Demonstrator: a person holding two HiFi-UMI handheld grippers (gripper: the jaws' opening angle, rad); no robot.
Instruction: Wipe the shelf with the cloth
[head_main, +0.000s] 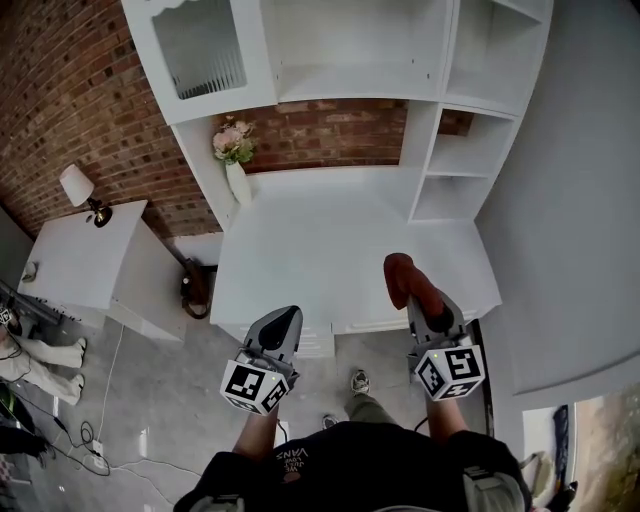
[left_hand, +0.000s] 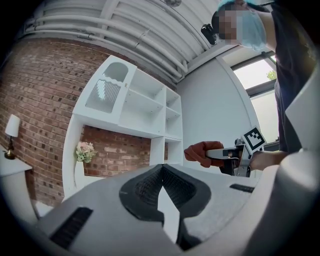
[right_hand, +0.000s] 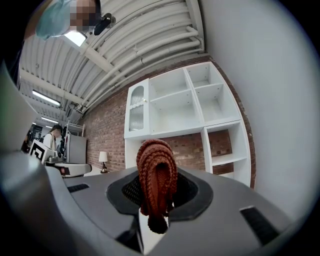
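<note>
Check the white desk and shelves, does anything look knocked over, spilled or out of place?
Nothing stands out. The flower vase stands upright at the back left corner of the desk, which shows no spill, and the rust cloth is bunched in the right gripper.

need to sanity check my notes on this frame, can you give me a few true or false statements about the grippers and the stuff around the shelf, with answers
1. The right gripper is shut on the cloth. True.
2. The left gripper holds a second cloth. False: its jaws are together with nothing between them.
3. The vase stands at the right end of the shelf. False: it stands at the left, near the back.
4. The lamp stands on the side table. True.
</note>
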